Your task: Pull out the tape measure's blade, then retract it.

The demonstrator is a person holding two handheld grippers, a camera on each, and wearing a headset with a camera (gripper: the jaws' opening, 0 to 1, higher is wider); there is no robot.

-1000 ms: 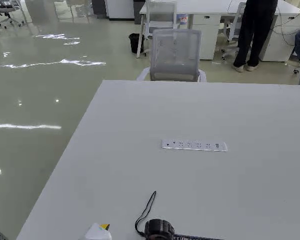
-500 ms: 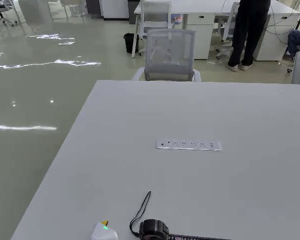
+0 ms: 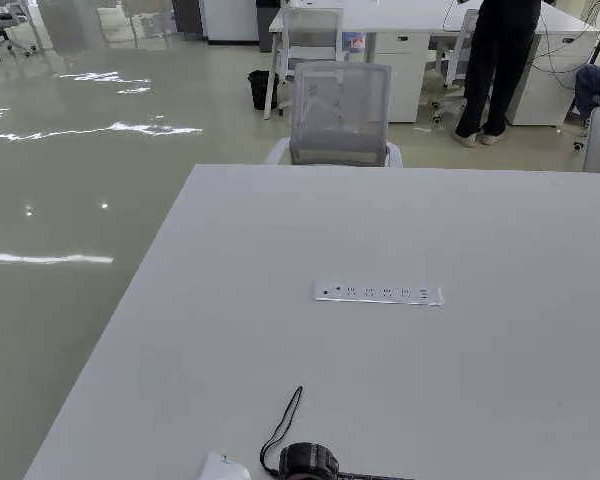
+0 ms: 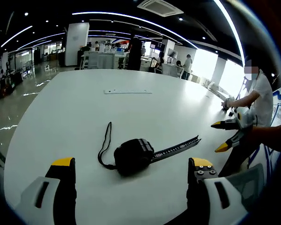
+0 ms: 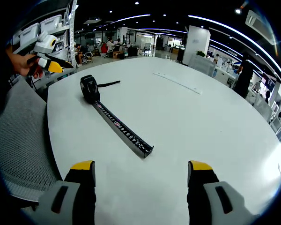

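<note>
A black tape measure (image 3: 308,462) lies at the near edge of the white table (image 3: 380,220), its black wrist strap (image 3: 283,425) looped away from me. Its blade (image 5: 122,126) is pulled out flat on the table and ends at a hook tip (image 5: 147,150). My left gripper (image 4: 132,163) is open, jaws spread wide just short of the case (image 4: 133,155), touching nothing. My right gripper (image 5: 141,165) is open too, a short way before the blade tip. The left gripper view catches the right gripper (image 4: 227,133) beyond the blade's end. The left gripper (image 5: 49,56) hovers past the case (image 5: 88,88).
A white power strip (image 3: 378,294) lies mid-table. A grey mesh chair (image 3: 340,112) stands at the far edge. A person in dark trousers (image 3: 500,60) stands by desks behind. Another person (image 4: 260,101) sits at the table's right side.
The head camera has shifted slightly. The white body of the left gripper has slid a little right toward the tape case and sunk lower in view. The tape measure has stayed put.
</note>
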